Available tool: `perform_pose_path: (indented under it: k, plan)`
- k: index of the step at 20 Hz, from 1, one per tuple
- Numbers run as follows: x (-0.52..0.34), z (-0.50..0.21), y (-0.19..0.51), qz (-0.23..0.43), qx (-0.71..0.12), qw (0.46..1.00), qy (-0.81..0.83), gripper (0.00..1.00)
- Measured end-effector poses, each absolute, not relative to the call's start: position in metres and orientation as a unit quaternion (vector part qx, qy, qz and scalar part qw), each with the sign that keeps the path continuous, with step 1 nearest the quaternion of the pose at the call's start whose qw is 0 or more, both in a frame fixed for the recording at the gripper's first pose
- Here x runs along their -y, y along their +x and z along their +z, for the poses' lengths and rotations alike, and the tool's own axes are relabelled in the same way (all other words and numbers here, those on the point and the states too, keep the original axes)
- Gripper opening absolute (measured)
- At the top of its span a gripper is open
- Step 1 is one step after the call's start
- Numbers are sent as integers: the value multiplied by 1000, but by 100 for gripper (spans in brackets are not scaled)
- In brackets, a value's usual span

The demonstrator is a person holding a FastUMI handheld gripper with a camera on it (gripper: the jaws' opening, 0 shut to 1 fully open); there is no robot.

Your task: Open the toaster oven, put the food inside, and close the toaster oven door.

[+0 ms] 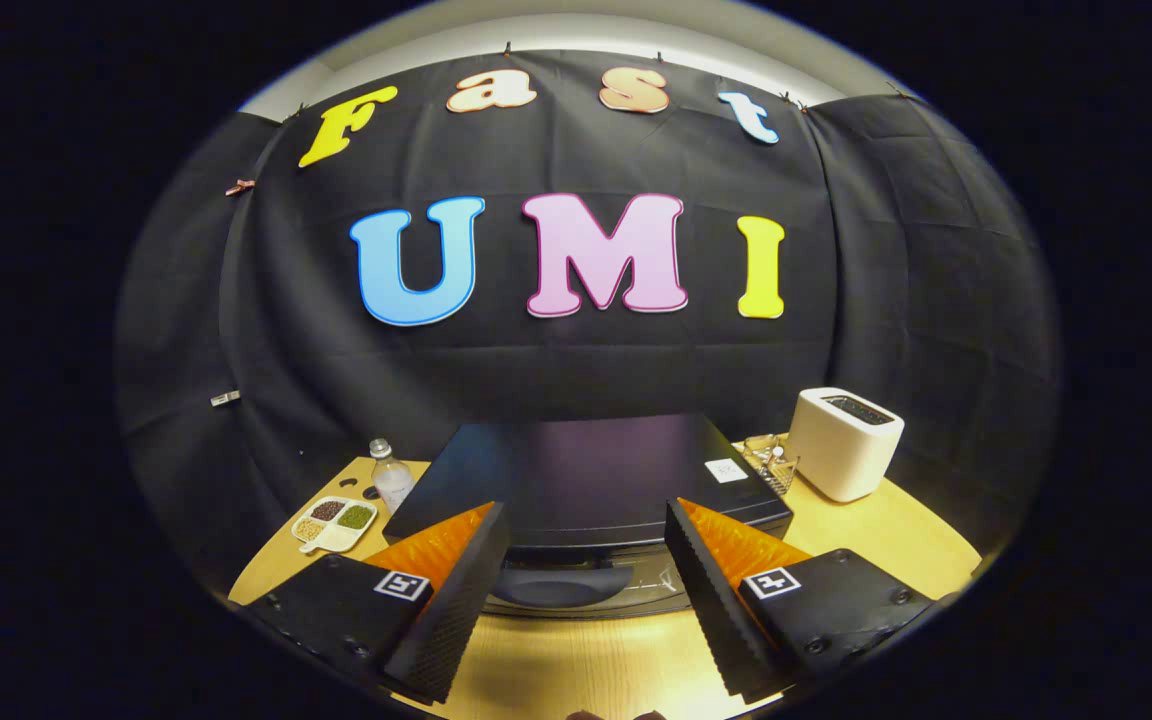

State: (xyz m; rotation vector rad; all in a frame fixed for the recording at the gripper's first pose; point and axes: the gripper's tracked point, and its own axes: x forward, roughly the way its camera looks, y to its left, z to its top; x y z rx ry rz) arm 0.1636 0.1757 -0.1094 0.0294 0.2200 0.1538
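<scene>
We see a light wooden counter (576, 665) running under everything. On it, just ahead of the gripper (586, 555), sits the black box-shaped toaster oven (586, 475), its flat dark top facing us and its glass front door (576, 590) showing between the two fingers; the door looks closed, with a dark curved handle across it. A small white sticker (725, 470) lies on the oven's top near its right rear corner.

Our gripper is released: its fingers stand wide apart, one on either side of the oven's front, holding nothing and touching nothing we can make out.

To the right of the oven, well beyond the right finger, stands a white rounded pop-up toaster (844, 441) with a dark slot on top. Between it and the oven is a small wire rack (771, 462), too small to read in detail.

To the left of the oven lies a white divided dish (334, 523) with brown, green and pale grains in its compartments. Just behind it stands a small clear plastic bottle (392, 477) with a pale cap.
</scene>
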Motion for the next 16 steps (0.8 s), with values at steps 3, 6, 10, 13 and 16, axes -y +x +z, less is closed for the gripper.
perform_pose_path:
  k: [3,6,10,13,16]
  plan:
    - [-188,-133,173,83,-133,988,4,98]
    - [-192,-155,179,87,-154,984,-6,98]
    - [-189,-167,188,84,-161,983,-9,98]
    - [-191,-166,184,84,-161,983,-22,97]
    - [-189,-170,173,85,-168,982,-17,98]
